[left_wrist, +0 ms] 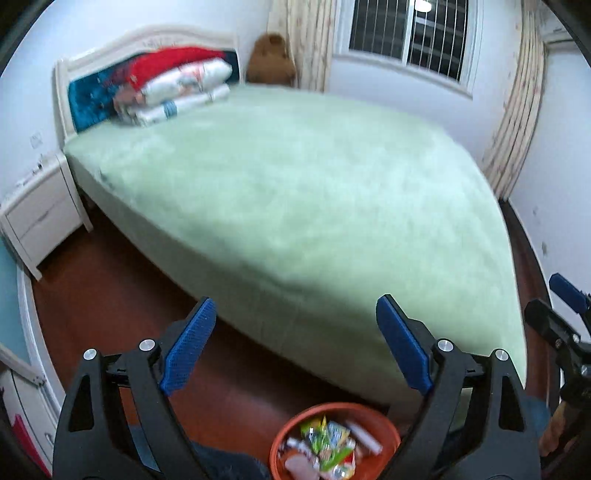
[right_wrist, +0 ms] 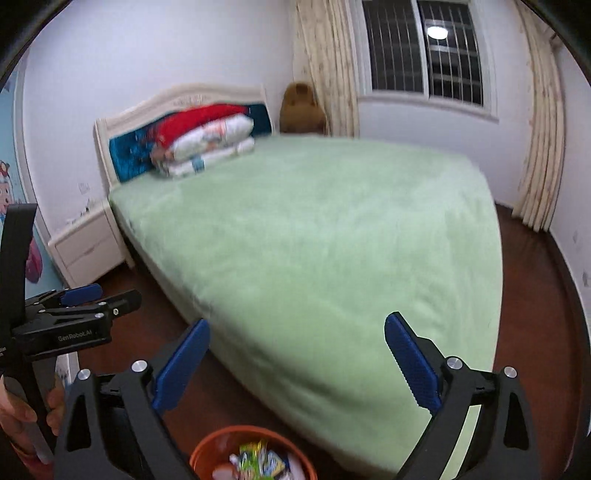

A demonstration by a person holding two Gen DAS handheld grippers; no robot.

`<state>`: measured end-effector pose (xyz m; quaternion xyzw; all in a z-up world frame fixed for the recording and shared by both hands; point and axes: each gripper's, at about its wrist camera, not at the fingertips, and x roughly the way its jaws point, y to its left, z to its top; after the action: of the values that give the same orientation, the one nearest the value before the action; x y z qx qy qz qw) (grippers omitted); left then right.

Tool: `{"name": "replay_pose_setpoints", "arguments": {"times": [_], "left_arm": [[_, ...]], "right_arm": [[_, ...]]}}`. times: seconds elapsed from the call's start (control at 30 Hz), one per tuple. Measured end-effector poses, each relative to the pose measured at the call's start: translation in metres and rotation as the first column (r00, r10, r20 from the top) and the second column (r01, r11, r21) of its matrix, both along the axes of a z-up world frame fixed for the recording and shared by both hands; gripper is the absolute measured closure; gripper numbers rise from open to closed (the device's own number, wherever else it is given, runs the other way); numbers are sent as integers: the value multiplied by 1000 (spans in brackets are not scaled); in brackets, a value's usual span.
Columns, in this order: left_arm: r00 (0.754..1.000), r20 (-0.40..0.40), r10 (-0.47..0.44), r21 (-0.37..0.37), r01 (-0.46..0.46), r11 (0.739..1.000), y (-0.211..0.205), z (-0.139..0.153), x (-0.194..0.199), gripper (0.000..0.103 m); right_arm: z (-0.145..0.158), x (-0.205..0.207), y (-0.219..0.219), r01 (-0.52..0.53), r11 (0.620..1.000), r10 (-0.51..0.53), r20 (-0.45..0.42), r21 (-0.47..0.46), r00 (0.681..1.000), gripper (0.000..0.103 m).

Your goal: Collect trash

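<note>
An orange bin (left_wrist: pixel 280 439) stands on the floor by the bed's near corner and holds several wrappers (left_wrist: pixel 327 448). It also shows in the right wrist view (right_wrist: pixel 207 448), with wrappers (right_wrist: pixel 260 461) inside. My left gripper (left_wrist: pixel 295 345) is open and empty, raised above the bin and facing the bed. My right gripper (right_wrist: pixel 297 363) is open and empty, also above the bin. The right gripper appears at the right edge of the left wrist view (left_wrist: pixel 565 314), and the left gripper at the left of the right wrist view (right_wrist: pixel 79 306).
A bed with a green cover (left_wrist: pixel 295 192) fills the middle. Folded bedding (left_wrist: pixel 177 88) lies at the headboard. A white nightstand (left_wrist: pixel 40 214) stands left of the bed. A brown plush toy (left_wrist: pixel 271 59), curtains (left_wrist: pixel 517 110) and a window (left_wrist: pixel 406 33) are behind. The floor (left_wrist: pixel 103 306) is dark red wood.
</note>
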<state>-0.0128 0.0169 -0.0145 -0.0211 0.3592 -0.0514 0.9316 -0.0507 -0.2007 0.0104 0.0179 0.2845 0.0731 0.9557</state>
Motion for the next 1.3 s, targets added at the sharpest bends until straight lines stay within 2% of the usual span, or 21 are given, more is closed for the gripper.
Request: {"name": "replay_pose_setpoints", "arguments": {"times": [0.23,0.43,1.3], "left_arm": [[989,146,9,21,-12,1000,-13,44,-5,16],[976,218,13,24,-19,1000,-19,63,-13,13],[963,270,23,25,-31,999,-24,80,-20,13]], "right_arm": [[36,-3,-14,33,999,-35,118,15,992,6],[46,-6,-26,59,998,-61,158,18,986,6],[56,-18,-26,69,998,-70,192,13,979,6]]}}
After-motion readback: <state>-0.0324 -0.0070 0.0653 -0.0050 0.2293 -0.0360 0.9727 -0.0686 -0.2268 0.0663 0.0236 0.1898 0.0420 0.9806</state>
